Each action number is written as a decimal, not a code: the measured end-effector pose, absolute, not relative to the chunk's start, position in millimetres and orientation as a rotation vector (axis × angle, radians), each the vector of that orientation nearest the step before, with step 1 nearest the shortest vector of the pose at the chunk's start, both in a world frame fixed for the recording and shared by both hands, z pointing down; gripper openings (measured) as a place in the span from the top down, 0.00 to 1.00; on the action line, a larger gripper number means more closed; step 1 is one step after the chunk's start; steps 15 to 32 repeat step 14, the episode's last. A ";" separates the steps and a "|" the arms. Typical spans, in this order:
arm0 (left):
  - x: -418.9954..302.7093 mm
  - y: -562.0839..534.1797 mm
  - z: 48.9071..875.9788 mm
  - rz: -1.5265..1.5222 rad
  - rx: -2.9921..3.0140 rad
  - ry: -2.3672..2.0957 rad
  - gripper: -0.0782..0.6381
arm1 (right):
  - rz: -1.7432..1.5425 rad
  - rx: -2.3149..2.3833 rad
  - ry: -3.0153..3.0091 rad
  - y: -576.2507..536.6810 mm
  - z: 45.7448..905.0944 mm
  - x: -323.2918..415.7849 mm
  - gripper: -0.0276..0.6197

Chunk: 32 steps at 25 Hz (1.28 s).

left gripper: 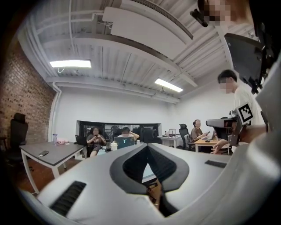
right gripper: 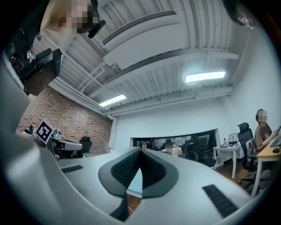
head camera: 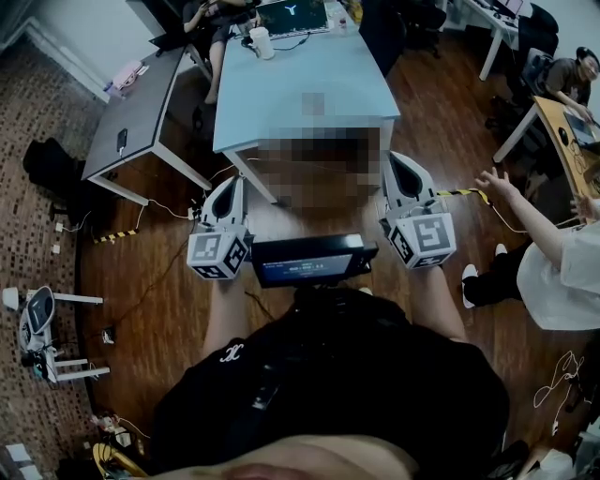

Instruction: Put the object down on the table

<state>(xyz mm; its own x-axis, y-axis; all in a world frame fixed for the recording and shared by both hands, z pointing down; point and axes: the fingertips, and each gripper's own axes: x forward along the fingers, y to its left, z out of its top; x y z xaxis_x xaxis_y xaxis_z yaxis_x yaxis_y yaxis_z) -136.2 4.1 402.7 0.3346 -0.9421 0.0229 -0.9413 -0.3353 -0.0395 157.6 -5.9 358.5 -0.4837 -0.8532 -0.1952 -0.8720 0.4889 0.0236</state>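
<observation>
Both grippers are held at chest height and point forward at a light blue table (head camera: 300, 89). My left gripper (head camera: 233, 184) is shut, its dark pads meeting at the tip (left gripper: 147, 145) with nothing between them. My right gripper (head camera: 397, 161) is also shut and empty, the pads closed together (right gripper: 141, 150). Neither gripper holds an object in any view. Through the gap under the right jaws, a strip of the blue table (right gripper: 135, 182) shows. Both grippers are short of the table's near edge and above the wooden floor.
On the blue table's far end stand a laptop (head camera: 292, 17) and a white cup (head camera: 262, 42), with seated people behind. A grey table (head camera: 136, 112) stands to the left. A person (head camera: 558, 267) at the right reaches a hand out. A black device (head camera: 309, 260) hangs at my chest.
</observation>
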 end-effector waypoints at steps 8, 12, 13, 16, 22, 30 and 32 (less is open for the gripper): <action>-145.9 1.5 390.4 -0.043 -2.531 1.846 0.90 | 0.221 -1.467 2.610 -9.7 346.8 147.9 1.00; -142.3 -8.7 377.3 -0.023 -2.511 1.811 0.90 | 0.271 -1.439 2.602 -20.4 334.0 142.1 1.00; -141.3 -10.0 376.4 -0.019 -2.506 1.805 0.90 | 0.281 -1.435 2.601 -21.5 333.7 140.9 1.00; -140.3 -11.1 376.0 -0.015 -2.502 1.799 0.90 | 0.289 -1.433 2.600 -22.3 333.9 139.9 1.00; -140.3 -11.1 376.0 -0.015 -2.502 1.799 0.90 | 0.289 -1.433 2.600 -22.3 333.9 139.9 1.00; -140.3 -11.1 376.0 -0.015 -2.502 1.799 0.90 | 0.289 -1.433 2.600 -22.3 333.9 139.9 1.00; -140.3 -11.1 376.0 -0.015 -2.502 1.799 0.90 | 0.289 -1.433 2.600 -22.3 333.9 139.9 1.00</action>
